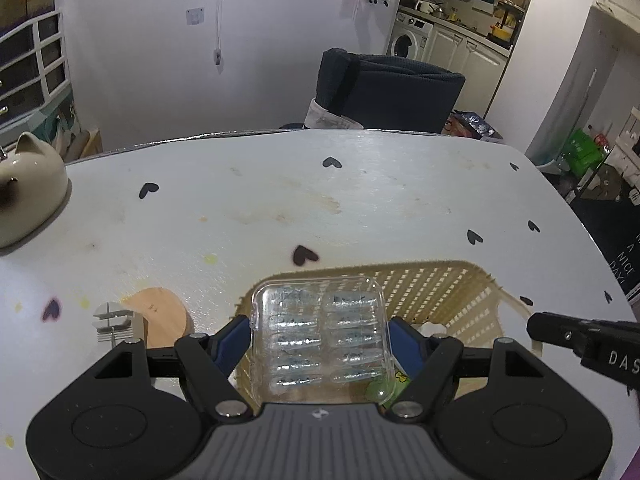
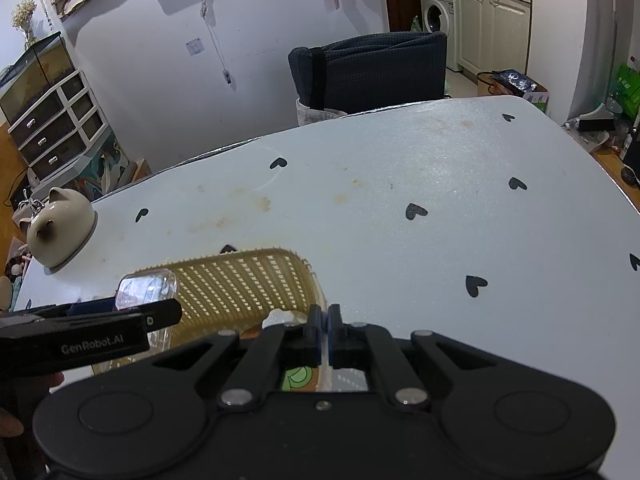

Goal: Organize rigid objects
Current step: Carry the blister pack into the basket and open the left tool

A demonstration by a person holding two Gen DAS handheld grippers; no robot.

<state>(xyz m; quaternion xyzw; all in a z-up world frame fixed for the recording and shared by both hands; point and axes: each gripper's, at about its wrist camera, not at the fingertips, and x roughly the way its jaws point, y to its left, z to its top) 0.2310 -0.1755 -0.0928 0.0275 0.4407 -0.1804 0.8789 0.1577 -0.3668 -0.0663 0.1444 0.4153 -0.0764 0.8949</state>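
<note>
My left gripper (image 1: 319,334) pinched a clear, ribbed plastic case (image 1: 320,336) between blue pads, above the beige lattice basket (image 1: 436,292); my right gripper (image 2: 323,318) was pressed together, empty.

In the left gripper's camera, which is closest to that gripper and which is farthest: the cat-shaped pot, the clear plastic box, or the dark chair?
1. Clear plastic box: right between the left hand-held gripper's fingers, over the basket.
2. Cat-shaped pot: far left on the table.
3. Dark chair: beyond the table's far edge.
</note>
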